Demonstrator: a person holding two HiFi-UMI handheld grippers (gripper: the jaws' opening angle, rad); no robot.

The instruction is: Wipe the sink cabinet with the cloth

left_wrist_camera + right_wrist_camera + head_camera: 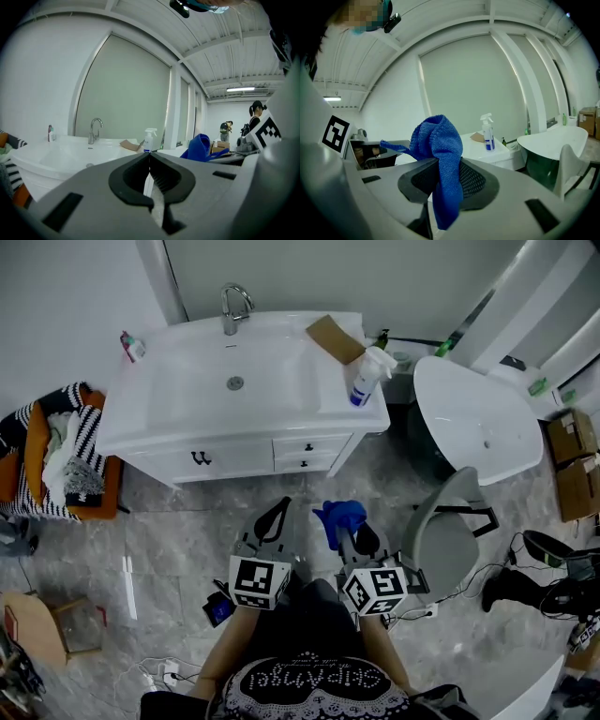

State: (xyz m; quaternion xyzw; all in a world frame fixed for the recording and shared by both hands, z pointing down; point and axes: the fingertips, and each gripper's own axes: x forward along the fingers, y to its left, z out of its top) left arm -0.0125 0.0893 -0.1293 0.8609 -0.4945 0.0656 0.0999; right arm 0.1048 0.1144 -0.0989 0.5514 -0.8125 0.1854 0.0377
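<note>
We judge this to be the approach, with no wiping begun. The right hand-held gripper (447,180) has its jaws closed on the blue cloth (439,154), which bunches up above the jaw tips and hangs down between them, so the tool is ready. The left hand-held gripper (150,161) has its jaws together with nothing between them. In the head view both are held low over the grey floor (178,540), in front of the person's body and well apart from the white sink cabinet (239,454). The cabinet lies at about 11 o'clock from the cloth-bearing hand-held gripper, with its drawer fronts facing us. As we read it, the next move calls for carrying the cloth forward toward 12 o'clock until it touches a cabinet face or the top, then pressing it flat enough to drag across the surface. On the top, a spray bottle (366,381) stands near the right-hand corner beside a piece of cardboard (335,337) (both would be in the way of a sweep over that end). The faucet (234,307) stands at the rear edge, at 12 o'clock from the basin.
</note>
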